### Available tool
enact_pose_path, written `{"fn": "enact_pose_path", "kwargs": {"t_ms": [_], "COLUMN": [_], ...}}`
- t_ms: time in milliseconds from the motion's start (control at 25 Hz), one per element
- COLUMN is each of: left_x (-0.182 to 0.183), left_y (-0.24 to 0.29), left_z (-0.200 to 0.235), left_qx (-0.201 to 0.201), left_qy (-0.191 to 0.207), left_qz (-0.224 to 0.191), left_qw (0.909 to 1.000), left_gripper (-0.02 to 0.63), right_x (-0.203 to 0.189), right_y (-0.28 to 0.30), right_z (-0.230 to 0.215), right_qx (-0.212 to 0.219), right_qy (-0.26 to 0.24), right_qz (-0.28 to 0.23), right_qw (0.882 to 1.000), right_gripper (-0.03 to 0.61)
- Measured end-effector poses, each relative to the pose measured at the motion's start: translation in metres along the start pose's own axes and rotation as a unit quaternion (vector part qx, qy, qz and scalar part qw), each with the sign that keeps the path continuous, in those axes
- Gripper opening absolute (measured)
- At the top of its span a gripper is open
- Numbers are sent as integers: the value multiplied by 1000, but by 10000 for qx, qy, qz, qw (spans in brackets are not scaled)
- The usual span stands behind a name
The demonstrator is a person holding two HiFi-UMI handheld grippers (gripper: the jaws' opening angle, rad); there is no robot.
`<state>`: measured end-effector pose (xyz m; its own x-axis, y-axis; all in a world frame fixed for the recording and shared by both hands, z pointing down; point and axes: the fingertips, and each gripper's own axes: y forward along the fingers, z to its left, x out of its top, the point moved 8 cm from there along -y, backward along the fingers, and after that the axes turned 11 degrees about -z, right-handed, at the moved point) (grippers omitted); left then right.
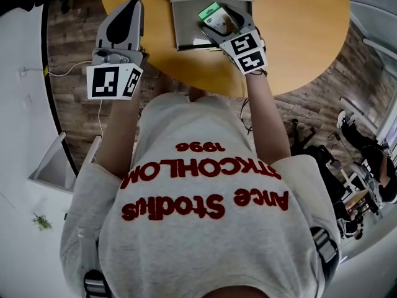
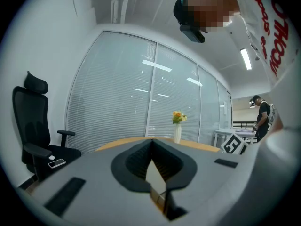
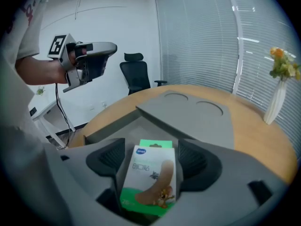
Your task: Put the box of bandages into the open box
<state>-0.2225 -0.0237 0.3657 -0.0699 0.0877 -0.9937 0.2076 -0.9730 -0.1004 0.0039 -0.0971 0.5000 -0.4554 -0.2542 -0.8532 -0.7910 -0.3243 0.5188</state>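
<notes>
I hold the box of bandages [image 3: 149,180] pinched in the right claw [image 1: 217,22] over the open box [image 1: 186,27] on the table [image 1: 298,36], seemingly placed for lowering in. The left claw [image 2: 152,142] is pressed together and empty, and sits out left, clear of the work.

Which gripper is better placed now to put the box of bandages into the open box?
The right. The right gripper holds the box of bandages between its jaws, directly above the open box. The left gripper is off to the side, jaws together, holding nothing.
</notes>
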Motion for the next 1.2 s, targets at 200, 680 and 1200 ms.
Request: {"fn": "enact_pose_path", "kwargs": {"t_ms": [200, 680, 1200], "left_x": [10, 50, 81], "left_y": [2, 9, 19], "left_z": [0, -10, -13], "left_qx": [17, -205, -607], "left_qy": [65, 293, 273], "left_qz": [-117, -446, -794], "left_qw": [9999, 9984, 9946], "left_gripper": [6, 6, 6], "right_x": [22, 109, 139], "right_y": [-19, -114, -172], "right_z": [-7, -14, 1], "right_qx": [-79, -935, -1519], "right_qy": [221, 242, -151], "right_qz": [-531, -2715, -3272], "right_qw": [9983, 9576, 9325], "right_gripper": [357, 20, 17]}}
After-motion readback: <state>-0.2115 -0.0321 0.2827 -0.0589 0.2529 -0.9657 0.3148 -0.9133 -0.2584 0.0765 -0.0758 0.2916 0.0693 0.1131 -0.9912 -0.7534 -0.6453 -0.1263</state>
